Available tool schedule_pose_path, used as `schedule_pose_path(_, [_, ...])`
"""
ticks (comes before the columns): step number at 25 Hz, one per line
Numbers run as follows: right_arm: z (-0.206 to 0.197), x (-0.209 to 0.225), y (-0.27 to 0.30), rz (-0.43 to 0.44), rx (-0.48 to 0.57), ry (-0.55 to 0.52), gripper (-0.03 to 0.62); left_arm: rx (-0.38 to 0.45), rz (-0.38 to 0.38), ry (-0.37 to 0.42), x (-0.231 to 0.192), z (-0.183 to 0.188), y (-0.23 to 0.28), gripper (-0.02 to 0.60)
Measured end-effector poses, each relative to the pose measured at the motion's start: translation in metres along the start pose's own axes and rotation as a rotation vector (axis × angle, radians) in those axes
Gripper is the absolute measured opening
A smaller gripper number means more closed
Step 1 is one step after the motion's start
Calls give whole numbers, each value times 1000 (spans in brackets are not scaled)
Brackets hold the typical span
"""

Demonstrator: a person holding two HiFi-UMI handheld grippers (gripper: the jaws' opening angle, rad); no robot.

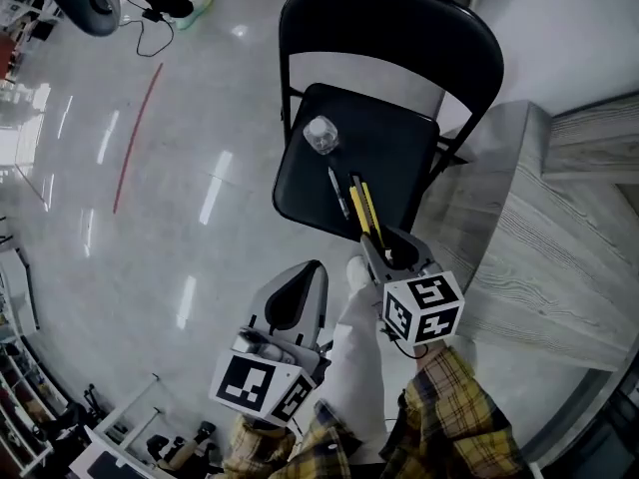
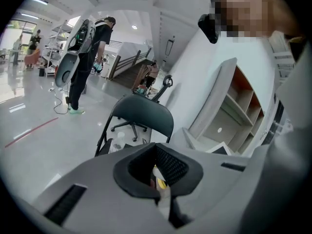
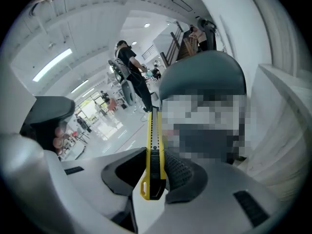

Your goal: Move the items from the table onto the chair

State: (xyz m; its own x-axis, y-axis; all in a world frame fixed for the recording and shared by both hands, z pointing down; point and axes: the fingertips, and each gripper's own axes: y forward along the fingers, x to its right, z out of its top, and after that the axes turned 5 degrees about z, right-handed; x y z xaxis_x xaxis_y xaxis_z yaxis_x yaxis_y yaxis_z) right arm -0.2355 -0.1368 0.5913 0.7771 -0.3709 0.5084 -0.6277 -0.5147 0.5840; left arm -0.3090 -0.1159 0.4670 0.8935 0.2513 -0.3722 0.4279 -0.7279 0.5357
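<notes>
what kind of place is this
Probably a big open lab or workshop hall: glossy floor with a red line, a shelf unit, and a person by racks far back.

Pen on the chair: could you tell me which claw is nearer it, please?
Right. The right claw, holding a knife, is just short of the pen; the left claw is farther back, off the chair.

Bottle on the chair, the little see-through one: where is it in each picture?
Head view: the small clear plastic bottle stands on the seat, above the picture's centre.
Left gripper view: left of centre, on the seat below the backrest.
Right gripper view: not visible; a blur patch covers the seat.
Shared landmark: the black folding chair's curved backrest.
</notes>
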Motion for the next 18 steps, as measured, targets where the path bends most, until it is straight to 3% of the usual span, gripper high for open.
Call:
schedule_pose_path(4, [-30,37,41,-103,-10,46,127,-39,-16,-24,-11,-34,15,5])
schedule_pose_path(7, [-54,64,72,-174,-77,31,127,-56,-30,-39,-16,-49,23,5])
schedule_pose_path(18, [-116,141,153,-315,-308,11,127,-59,6,-105,-53,-64,30,5])
